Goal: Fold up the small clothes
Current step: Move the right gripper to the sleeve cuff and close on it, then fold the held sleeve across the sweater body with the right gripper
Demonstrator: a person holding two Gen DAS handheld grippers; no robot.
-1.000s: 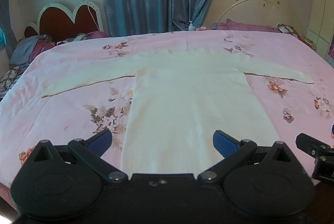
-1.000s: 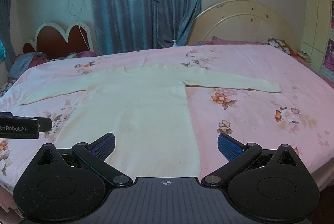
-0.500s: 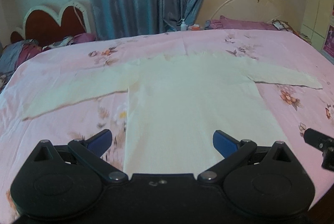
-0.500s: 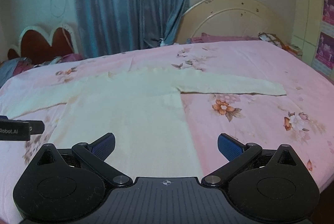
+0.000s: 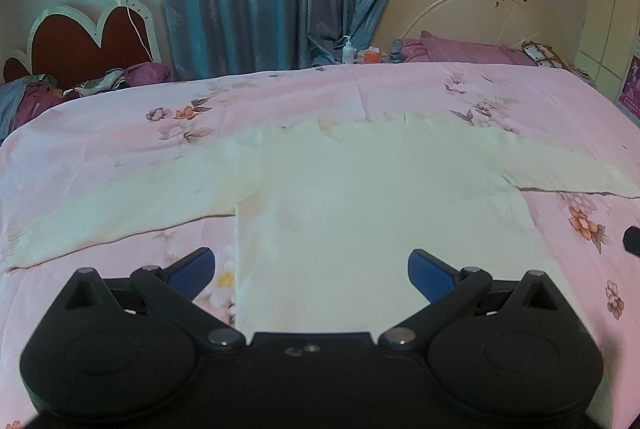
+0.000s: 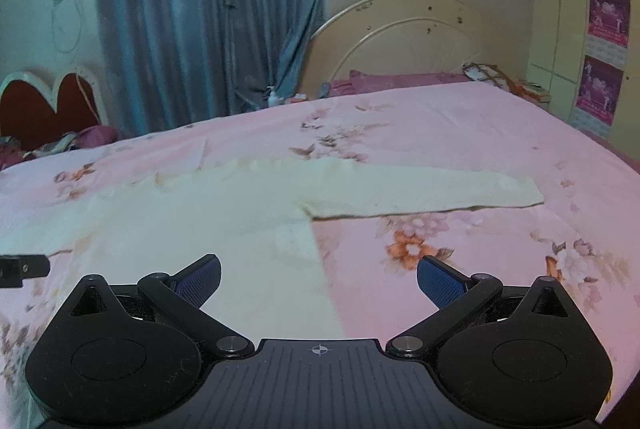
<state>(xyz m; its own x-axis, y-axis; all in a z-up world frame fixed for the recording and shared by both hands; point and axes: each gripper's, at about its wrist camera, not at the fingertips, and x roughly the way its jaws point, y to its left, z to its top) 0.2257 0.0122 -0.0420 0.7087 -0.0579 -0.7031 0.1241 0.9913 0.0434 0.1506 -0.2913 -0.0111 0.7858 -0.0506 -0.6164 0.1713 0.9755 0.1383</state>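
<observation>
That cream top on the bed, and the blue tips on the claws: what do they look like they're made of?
The cream top looks like a soft knit, perhaps cotton or wool: matte, faintly ribbed at the cuff, lying limp and flat on the pink floral bedsheet. The blue pads on the right claw look like textured rubber, with a fine dotted grip pattern, though they could be plastic.

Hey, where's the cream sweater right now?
The sweater lies flat on the pink flowered bedspread, sleeves spread to both sides, just ahead of both open grippers; in the right wrist view it fills the left half.
</observation>
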